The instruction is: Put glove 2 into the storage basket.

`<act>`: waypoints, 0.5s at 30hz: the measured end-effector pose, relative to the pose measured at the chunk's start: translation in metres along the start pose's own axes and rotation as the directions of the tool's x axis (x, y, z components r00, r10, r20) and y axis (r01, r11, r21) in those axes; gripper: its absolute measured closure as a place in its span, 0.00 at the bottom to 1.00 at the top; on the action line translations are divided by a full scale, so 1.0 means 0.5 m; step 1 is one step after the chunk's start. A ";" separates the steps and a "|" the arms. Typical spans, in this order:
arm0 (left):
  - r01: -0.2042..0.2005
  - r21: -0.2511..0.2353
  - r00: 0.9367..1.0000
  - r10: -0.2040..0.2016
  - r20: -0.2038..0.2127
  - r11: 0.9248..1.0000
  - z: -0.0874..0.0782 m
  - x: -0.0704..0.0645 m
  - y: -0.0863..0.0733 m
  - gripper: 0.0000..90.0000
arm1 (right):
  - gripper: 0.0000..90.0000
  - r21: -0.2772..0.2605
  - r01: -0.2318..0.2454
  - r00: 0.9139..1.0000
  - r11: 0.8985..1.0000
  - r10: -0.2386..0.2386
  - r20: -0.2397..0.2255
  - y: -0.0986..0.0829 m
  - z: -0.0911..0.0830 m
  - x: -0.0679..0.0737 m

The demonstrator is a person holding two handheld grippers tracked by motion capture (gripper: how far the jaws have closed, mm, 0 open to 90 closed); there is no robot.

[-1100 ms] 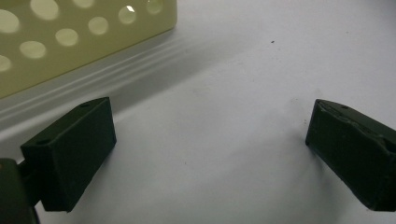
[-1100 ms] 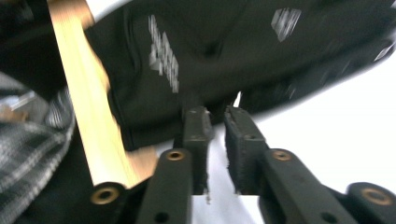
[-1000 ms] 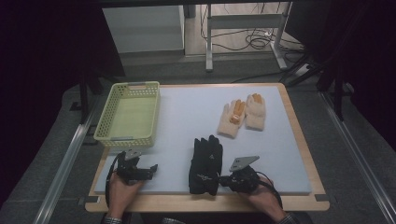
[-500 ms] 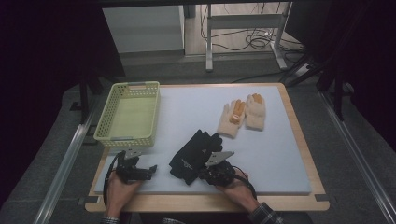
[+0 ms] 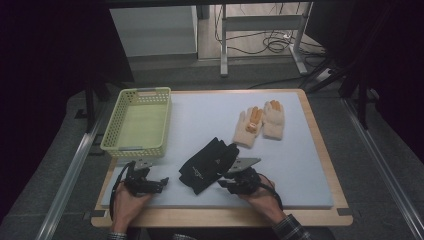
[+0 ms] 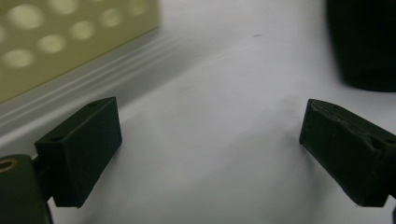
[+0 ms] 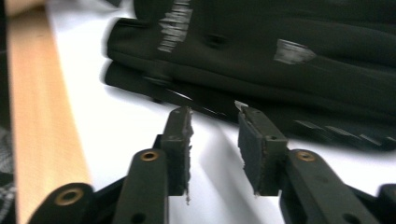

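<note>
Black gloves: a stacked pair, being kept on the white mat near its front middle, lying at a slant. In the right gripper view white lettering is being shown on the fabric.

Right gripper: being held just beside the black gloves' near edge; its jaws are being kept narrowly parted, tips at the fabric's edge, nothing being clamped between them.

Left gripper: being rested at the mat's front left, jaws being held wide apart over bare mat.

Yellow basket: being kept at the left.

Cream gloves: being laid toward the back right, well apart from the black pair.
</note>
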State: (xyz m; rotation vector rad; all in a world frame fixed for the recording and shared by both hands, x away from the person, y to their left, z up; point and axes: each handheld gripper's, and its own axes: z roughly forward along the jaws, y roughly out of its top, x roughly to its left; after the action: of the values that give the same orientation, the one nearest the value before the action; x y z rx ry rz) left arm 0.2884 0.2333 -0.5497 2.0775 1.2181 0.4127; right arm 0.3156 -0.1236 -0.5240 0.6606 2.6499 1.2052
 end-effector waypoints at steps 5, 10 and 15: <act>-0.038 -0.008 0.996 0.038 0.086 0.999 -0.015 -0.026 0.023 0.02 | 0.56 -0.006 -0.038 0.995 0.999 0.038 0.089 -0.027 -0.047 -0.052; -0.076 -0.026 0.983 0.079 0.163 0.997 -0.032 -0.056 0.057 0.00 | 0.43 0.011 -0.072 0.980 0.997 0.069 0.188 -0.058 -0.080 -0.095; -0.128 -0.038 0.972 0.133 0.196 0.991 -0.035 -0.093 0.104 0.00 | 0.34 0.004 -0.117 0.959 0.993 0.112 0.261 -0.085 -0.102 -0.131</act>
State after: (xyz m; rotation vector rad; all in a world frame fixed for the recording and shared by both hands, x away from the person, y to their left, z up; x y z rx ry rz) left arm 0.2880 0.1832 -0.4980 2.1270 0.9589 0.2708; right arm 0.3440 -0.2124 -0.5242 0.9196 2.4364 1.0395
